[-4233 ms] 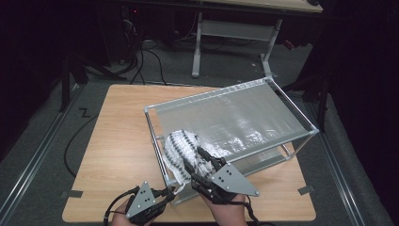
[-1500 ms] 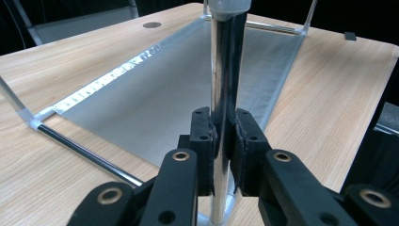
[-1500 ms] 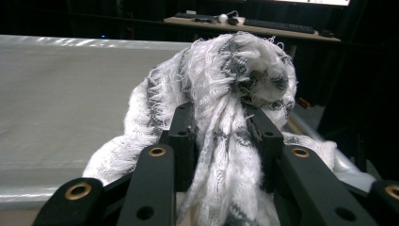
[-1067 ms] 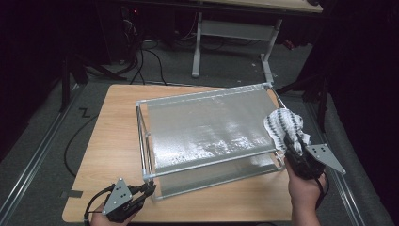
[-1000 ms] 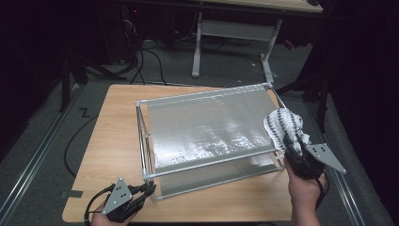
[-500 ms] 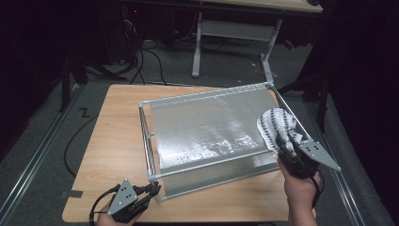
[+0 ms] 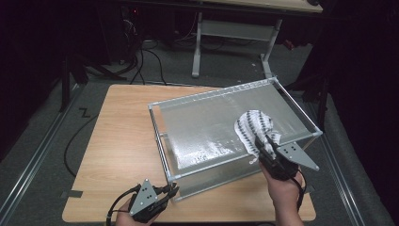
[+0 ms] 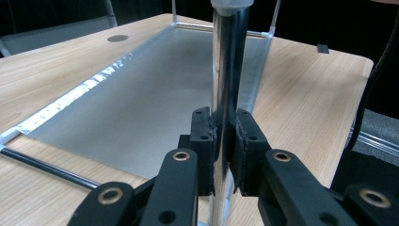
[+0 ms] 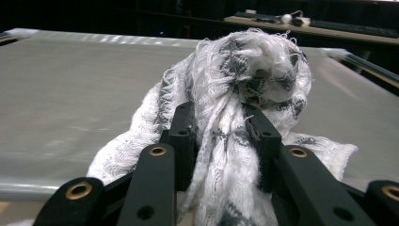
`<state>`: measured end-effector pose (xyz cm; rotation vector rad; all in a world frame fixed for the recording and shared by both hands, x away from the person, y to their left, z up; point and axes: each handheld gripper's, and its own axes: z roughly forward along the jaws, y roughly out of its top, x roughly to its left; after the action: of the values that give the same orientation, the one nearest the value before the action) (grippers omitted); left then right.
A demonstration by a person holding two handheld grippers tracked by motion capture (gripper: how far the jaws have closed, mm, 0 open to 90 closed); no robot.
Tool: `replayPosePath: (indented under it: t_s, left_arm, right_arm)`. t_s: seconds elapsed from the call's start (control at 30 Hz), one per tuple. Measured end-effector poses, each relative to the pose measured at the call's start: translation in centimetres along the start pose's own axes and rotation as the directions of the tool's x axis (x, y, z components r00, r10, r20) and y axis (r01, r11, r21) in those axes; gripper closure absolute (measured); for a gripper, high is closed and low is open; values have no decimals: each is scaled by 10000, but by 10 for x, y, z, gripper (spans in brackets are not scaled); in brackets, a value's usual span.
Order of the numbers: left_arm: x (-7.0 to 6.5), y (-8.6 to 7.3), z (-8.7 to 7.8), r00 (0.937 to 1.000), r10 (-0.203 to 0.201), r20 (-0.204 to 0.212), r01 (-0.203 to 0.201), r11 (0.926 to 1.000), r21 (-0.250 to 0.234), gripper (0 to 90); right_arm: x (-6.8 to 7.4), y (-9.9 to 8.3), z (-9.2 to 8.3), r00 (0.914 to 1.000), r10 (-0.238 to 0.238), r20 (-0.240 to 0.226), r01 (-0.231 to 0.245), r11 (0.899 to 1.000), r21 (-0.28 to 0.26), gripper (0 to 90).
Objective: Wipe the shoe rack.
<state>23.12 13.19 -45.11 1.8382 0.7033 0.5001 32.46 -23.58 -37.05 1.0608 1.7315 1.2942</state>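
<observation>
Right fingers (image 7: 261, 144) pinching cloth (image 7: 253, 128) on frame's panel (image 7: 207, 127); left fingers (image 7: 172, 190) clamped around frame's near corner post (image 8: 229, 70).

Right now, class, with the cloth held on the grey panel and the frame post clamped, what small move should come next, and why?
Probably a short wipe across the panel toward its left end. The right tool grips the bunched cloth, which sits on the panel's right part, while the left tool clamps the corner post and steadies the frame, so most of the panel still lies ahead of the cloth.
</observation>
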Motion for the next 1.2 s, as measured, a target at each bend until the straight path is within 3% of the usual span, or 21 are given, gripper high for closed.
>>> replayPosePath:
  t_s: [0.23,0.47,0.8,1.03,1.2]
  left_arm:
    - [-3,-3,0,10000,-11,62,12,9998,-198,806]
    - [-3,-3,0,10000,25,92,-23,9998,-217,806]
    - [-1,-4,0,9998,27,184,-23,9997,-241,806]
    - [-1,-4,-1,9997,14,239,-9,9997,-241,806]
    - [-1,-4,-3,9995,73,319,-66,9997,-214,806]
  right_arm:
    - [32,3,1,9964,-304,-795,306,9995,9,691]
    - [67,5,3,9846,-519,-1667,518,9986,-48,690]
    - [118,7,2,9605,-971,-2608,915,9952,-335,689]
    - [152,9,0,9329,-1053,-3443,965,9944,-426,680]
    - [175,10,-2,9199,-1547,-3603,1411,9879,-638,681]
